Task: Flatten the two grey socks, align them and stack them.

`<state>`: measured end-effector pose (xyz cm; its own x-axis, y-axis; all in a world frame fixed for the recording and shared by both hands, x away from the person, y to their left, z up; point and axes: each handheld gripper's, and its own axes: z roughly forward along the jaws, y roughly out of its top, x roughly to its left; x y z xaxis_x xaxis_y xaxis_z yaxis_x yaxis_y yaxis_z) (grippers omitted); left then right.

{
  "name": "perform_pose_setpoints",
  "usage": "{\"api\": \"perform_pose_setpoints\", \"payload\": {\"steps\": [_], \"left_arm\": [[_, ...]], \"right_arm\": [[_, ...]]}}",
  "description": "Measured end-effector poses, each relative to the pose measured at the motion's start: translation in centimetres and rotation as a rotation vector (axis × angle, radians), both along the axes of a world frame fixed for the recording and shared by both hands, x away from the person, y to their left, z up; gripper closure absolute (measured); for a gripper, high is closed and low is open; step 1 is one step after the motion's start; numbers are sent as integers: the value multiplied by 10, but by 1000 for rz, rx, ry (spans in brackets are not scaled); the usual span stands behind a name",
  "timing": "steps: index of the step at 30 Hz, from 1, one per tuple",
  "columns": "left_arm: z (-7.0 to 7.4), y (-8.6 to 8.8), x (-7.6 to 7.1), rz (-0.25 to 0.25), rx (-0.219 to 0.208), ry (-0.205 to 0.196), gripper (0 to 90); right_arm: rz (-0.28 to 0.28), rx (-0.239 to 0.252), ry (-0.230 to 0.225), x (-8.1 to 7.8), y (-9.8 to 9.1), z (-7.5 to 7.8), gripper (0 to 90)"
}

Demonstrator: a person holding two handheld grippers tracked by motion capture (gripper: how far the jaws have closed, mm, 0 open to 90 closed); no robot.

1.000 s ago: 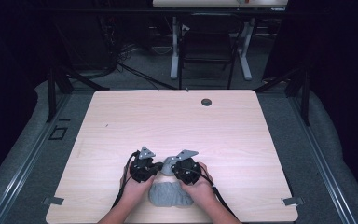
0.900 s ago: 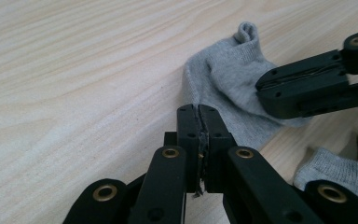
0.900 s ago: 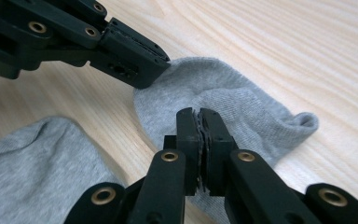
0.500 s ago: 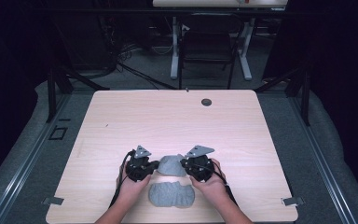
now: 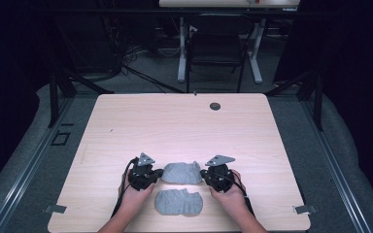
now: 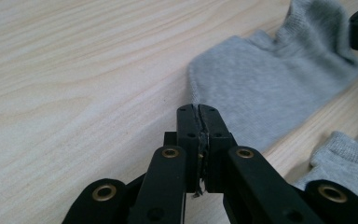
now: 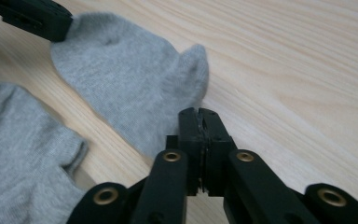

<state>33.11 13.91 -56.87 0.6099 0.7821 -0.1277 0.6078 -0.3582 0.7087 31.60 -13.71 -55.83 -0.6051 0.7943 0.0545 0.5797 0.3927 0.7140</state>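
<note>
Two grey ankle socks lie near the table's front edge. The upper sock [image 5: 180, 172] [image 6: 261, 84] [image 7: 121, 79] is stretched flat between my two grippers. My left gripper [image 5: 159, 174] [image 6: 198, 111] is shut on its left end, and that grip is also seen from the right gripper view [image 7: 64, 24]. My right gripper [image 5: 203, 175] [image 7: 198, 114] is shut on the sock's cuff edge at the right, its jaws having just closed a little tighter. The second sock [image 5: 178, 202] [image 6: 349, 156] [image 7: 18, 154] lies loose just in front, between my hands.
The light wooden table [image 5: 175, 126] has a small round grommet hole [image 5: 215, 106] at its back. Desk legs and a chair [image 5: 213, 53] stand on the dark floor beyond the far edge. Metal rails [image 5: 29, 165] run along both sides of the table.
The grippers stood close together over the lower sock. The right gripper has moved right and the hands have spread, drawing the upper sock out flat between them.
</note>
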Motion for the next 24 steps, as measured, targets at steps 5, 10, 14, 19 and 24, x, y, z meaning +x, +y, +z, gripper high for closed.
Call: {"api": "perform_pose_setpoints", "payload": {"steps": [5,10,14,19,24], "left_arm": [[2,5,0,13,-14,-3,859],[14,7,-1,9,-57,-34,810],[23,0,-2,-24,-67,-63,779],[16,-12,1,-49,-36,-51,736],[1,-14,6,-55,-10,-12,697]], "right_arm": [[-9,17,17,-2,-9,0,826],[-2,51,-12,-2,-10,14,823],[42,77,-46,-1,3,25,809],[85,45,-59,5,26,22,794],[71,-22,-33,17,35,6,747]]}}
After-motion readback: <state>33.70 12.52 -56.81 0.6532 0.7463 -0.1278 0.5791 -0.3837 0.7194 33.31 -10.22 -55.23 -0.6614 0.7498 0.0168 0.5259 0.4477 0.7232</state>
